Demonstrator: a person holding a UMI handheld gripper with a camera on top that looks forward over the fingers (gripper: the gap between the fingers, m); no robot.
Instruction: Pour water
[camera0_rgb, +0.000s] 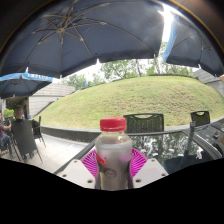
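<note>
A clear plastic bottle (113, 155) with a red cap (113, 125) stands upright between my gripper's (113, 166) two fingers. Its label shows a red and white mark. The magenta pads (90, 163) press against both sides of the bottle's body, so the gripper is shut on it. The bottle is lifted, with the table top showing below and beyond it. The bottle's base is hidden behind the gripper body. No cup or other vessel shows.
A glossy dark table (195, 148) lies beyond the fingers. Black patio chairs (144, 122) stand around it, another (24, 138) at the left. A large dark umbrella (90, 35) spreads overhead. A grassy mound (140, 98) rises behind.
</note>
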